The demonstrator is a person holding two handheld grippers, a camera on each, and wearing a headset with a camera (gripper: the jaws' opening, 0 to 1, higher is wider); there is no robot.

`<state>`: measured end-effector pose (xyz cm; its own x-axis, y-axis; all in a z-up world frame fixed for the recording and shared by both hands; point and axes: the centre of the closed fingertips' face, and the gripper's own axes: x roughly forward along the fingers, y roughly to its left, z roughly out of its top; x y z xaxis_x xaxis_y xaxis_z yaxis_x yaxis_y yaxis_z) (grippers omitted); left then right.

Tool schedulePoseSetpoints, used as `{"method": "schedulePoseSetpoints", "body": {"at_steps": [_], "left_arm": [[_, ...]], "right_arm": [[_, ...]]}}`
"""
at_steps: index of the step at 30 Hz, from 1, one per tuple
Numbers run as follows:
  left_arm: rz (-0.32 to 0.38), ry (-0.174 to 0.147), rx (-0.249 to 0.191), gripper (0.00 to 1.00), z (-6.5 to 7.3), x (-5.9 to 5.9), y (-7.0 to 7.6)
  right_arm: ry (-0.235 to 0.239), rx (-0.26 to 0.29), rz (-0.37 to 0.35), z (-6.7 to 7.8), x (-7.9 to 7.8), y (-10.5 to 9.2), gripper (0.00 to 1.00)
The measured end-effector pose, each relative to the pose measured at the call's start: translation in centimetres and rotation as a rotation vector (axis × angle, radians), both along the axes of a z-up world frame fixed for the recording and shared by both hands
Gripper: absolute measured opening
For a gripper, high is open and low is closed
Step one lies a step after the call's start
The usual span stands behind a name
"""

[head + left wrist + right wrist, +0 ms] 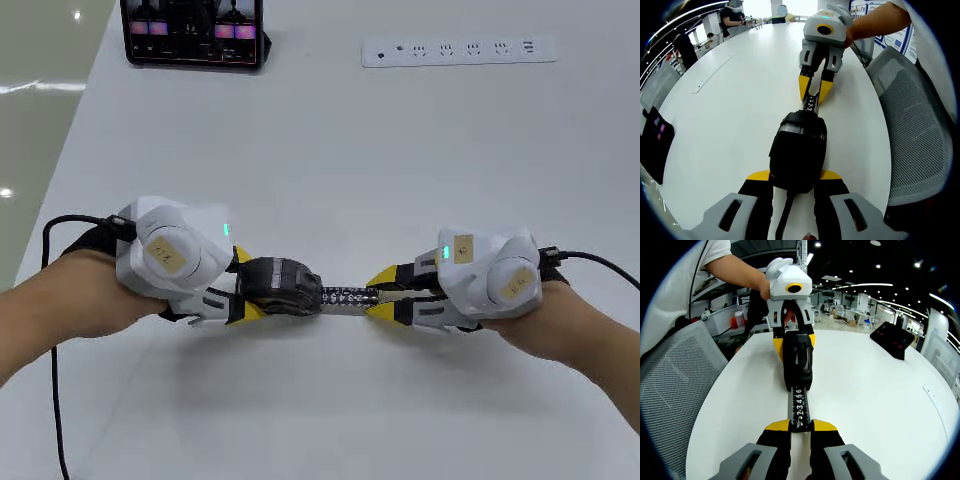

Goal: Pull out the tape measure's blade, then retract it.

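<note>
In the head view the tape measure (282,285) lies on the white table (330,150), clenched in the left gripper (245,285) near the table's left edge. Its short blade (345,297) is pinched by the right gripper (382,295), with bare surface reaching back to a power strip (458,50). The left gripper view adds a mesh chair (915,125) beside the table edge, and the right gripper view makes the blade's numerals readable, running to its closed fingers (777,426).

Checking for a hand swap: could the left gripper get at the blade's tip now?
Probably not. The left gripper is shut on the case, and the right gripper clamps the blade at its tip, so both the gripper and the spot are taken.
</note>
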<state>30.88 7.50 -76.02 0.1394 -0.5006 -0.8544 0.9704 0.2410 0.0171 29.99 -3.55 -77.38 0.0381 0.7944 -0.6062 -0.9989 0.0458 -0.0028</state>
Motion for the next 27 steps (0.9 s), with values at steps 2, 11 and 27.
{"method": "schedulePoseSetpoints", "body": {"at_steps": [2, 11, 27], "left_arm": [[0.001, 0.001, -0.001, 0.26, 0.0, 0.0, 0.0], [0.005, 0.000, 0.006, 0.26, 0.0, 0.0, 0.0], [0.012, 0.001, 0.010, 0.26, 0.0, 0.0, 0.0]], "right_arm": [[0.000, -0.004, -0.001, 0.0, 0.0, -0.2, 0.10], [-0.003, -0.023, -0.007, 0.0, 0.0, -1.3, 0.10], [-0.019, -0.056, -0.008, 0.0, 0.3, -3.0, 0.10]]}}
